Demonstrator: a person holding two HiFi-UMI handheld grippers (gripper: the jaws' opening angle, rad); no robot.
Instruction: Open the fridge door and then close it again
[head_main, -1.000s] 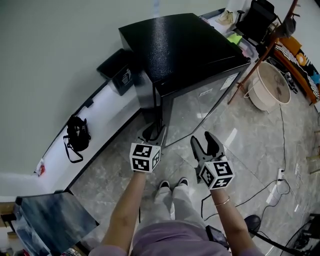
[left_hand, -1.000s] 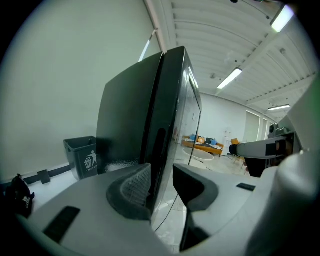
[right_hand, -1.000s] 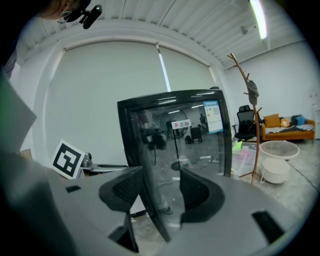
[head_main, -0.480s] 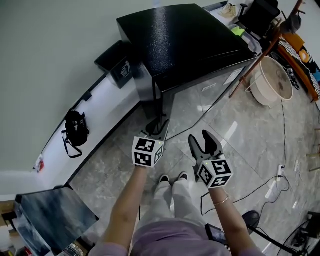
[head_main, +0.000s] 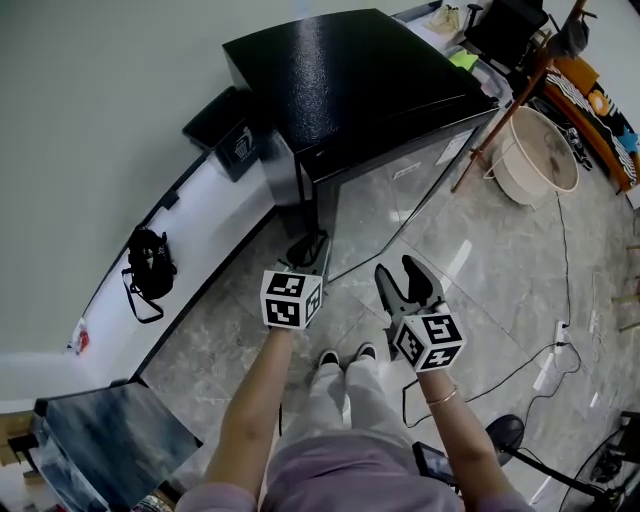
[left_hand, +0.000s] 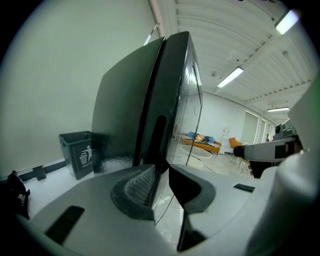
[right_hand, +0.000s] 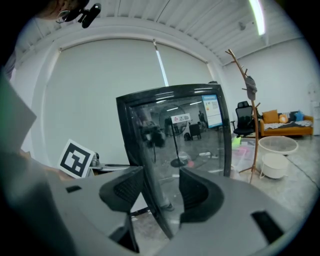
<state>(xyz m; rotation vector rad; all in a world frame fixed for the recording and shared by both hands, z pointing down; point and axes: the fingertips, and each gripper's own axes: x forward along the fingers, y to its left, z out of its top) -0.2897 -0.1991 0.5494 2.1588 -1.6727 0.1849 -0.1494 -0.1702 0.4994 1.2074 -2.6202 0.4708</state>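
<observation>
Black fridge (head_main: 350, 90) at the floor's (head_main: 480, 270) wall edge, straight ahead. Vertical door edge (left_hand: 150, 115) lined up between nearer left gripper's (left_hand: 160, 182) fingers (left_hand: 137, 187), just narrowing, no clamp visible. Right gripper (right_hand: 162, 187) alongside, fingers spread, empty.

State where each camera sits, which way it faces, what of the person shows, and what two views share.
Head view: on the head, steeply down at fridge and floor; forearms, legs, shoes, left gripper, right gripper.
Left gripper view: on that gripper, facing the fridge door edge, between its jaws, which have just been closing; right gripper shows.
Right gripper view: on that gripper, facing the fridge door; left gripper's cube shows.
Shared: the fridge.
</observation>
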